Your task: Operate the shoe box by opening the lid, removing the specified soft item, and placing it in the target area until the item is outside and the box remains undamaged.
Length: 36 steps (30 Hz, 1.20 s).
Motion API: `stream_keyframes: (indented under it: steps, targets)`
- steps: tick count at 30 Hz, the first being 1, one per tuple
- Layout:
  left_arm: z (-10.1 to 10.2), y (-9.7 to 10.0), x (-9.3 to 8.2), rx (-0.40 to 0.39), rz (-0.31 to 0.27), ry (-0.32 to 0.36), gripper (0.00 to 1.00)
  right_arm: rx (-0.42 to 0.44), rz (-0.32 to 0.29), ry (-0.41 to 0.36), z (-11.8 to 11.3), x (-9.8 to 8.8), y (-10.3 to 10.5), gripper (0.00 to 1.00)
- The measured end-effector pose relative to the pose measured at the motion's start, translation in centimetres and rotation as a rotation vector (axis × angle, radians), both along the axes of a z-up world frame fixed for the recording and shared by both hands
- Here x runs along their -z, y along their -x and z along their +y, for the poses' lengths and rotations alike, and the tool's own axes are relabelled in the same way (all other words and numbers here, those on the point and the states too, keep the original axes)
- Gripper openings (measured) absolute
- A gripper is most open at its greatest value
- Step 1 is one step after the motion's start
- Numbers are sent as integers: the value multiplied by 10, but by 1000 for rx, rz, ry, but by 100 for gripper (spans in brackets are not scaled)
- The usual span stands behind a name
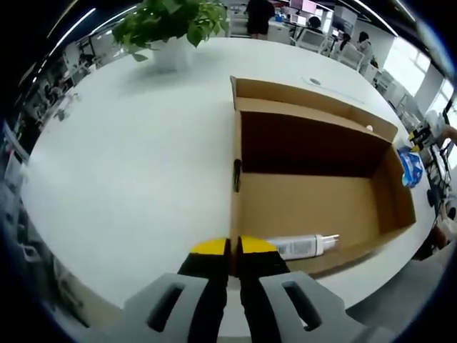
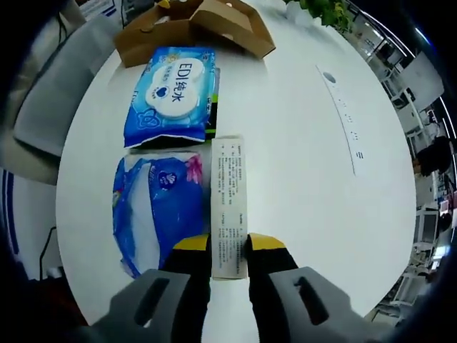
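Left gripper view: the left gripper [image 1: 230, 250] has its jaws closed narrow on the near edge of the shoe box [image 1: 314, 186], gripping the thin cardboard wall at lower centre of the frame. The box lies open on the white table [image 1: 128, 179], its interior facing the camera. A white tube [image 1: 303, 246] rests inside along the lower wall, just right of the jaws. A potted plant [image 1: 168, 25] stands at the upper left of the frame.

Right gripper view: the right gripper [image 2: 228, 249] holds a slim printed carton [image 2: 228, 204] between its jaws, lower centre. Beside it on the left, touching or nearly so, lies a blue soft pack [image 2: 153, 200]; above that lies a blue wipes pack [image 2: 171, 93]. The box sits at the top of the frame.

Handling, as judged: the soft packs appear light, pliable and film-wrapped, hence slippery; grip across a flat middle section or a sealed end seam, with moderate pressure. The cardboard wall is stiff but thin and will crease if twisted; hold it steady only.

Limits of view: which item is the specified one cannot be determined. The box lid is not clearly distinguishable from the walls. Print on the carton is too small to read. The far interior corner of the box is in shadow.
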<state>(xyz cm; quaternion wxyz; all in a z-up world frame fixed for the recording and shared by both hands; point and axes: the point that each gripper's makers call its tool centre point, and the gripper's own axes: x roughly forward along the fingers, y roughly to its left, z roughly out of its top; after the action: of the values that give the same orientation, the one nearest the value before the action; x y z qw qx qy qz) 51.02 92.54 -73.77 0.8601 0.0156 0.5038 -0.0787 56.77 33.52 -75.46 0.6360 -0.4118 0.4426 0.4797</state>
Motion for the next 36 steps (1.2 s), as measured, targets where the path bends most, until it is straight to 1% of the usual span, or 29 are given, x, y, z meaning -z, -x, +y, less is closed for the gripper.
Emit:
stream_keyframes:
  steps: [5, 9, 11, 13, 15, 17, 21, 24, 27, 29, 32, 36]
  targets:
    - [0, 0, 0, 7, 0, -4, 1, -11, -7, 21, -1, 0, -2, 17]
    - [0, 0, 0, 15, -3, 6, 2, -12, -10, 26, -2, 0, -2, 17]
    - [0, 0, -1, 16, -10, 13, 2, -9, -14, 29, -3, 0, -3, 19]
    - [0, -1, -2, 37, -23, 7, 3, -5, -26, 32, -4, -1, -4, 21]
    - [0, -2, -2, 53, -32, -10, 5, 1, -37, 30, -5, -4, -5, 24]
    - [3, -4, -5, 86, -51, -41, 9, 9, -46, 29, -5, -7, -6, 23]
    - [5, -3, -10, 110, -59, -55, 14, 34, -77, 22, -6, -16, -7, 27]
    - [5, -3, -15, 148, -73, -70, 17, 76, -104, 6, -5, -24, -9, 31]
    - [4, -3, -23, 202, -86, -78, 20, 133, -128, -30, -1, -34, -9, 34]
    - [2, -3, -26, 233, -88, -80, 23, 175, -136, -59, 3, -39, -7, 40]
    - [-1, -4, -32, 279, -104, -92, 26, 213, -144, -75, 5, -44, -4, 48]
    - [-6, -10, -41, 347, -135, -105, 29, 296, -169, -115, 7, -55, 0, 57]
